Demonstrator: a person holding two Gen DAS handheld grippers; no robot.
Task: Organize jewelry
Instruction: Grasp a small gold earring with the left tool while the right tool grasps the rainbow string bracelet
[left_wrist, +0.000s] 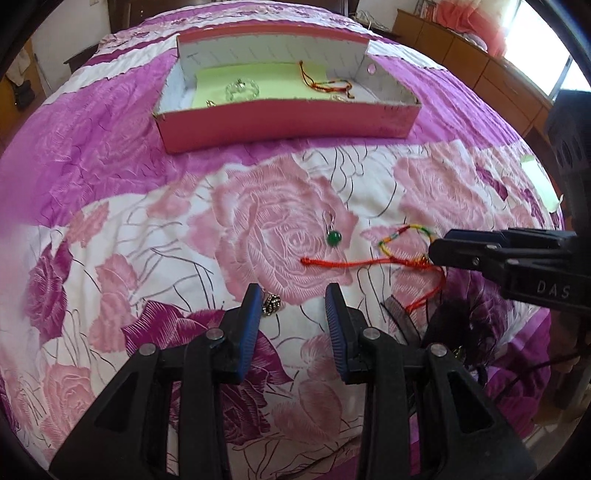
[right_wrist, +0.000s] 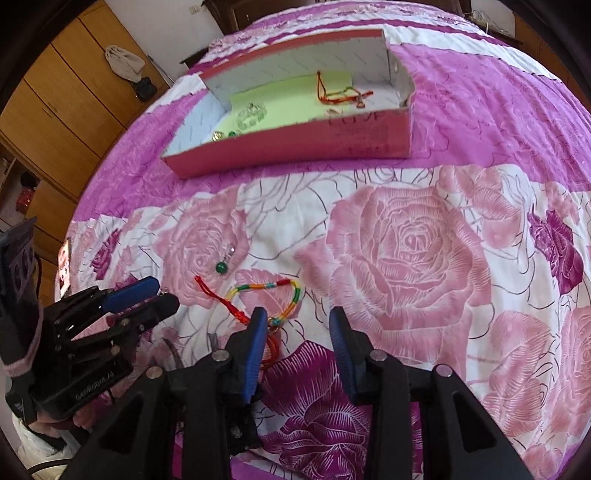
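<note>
Floral bedspread (left_wrist: 110, 206) is carrying rainbow cord bracelet (right_wrist: 284, 291); right gripper (right_wrist: 298, 325) is hovering spread beside it, left gripper (left_wrist: 293, 299) spread, empty.

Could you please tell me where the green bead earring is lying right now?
The green bead earring lies loose on the floral bedspread, just left of the rainbow cord bracelet, nearer than the pink box and ahead of both open grippers.

right gripper (right_wrist: 298, 325) jaws apart beside cord bracelet (right_wrist: 275, 295)

Both hand-held grippers (left_wrist: 294, 295) (right_wrist: 298, 319) agape.
</note>
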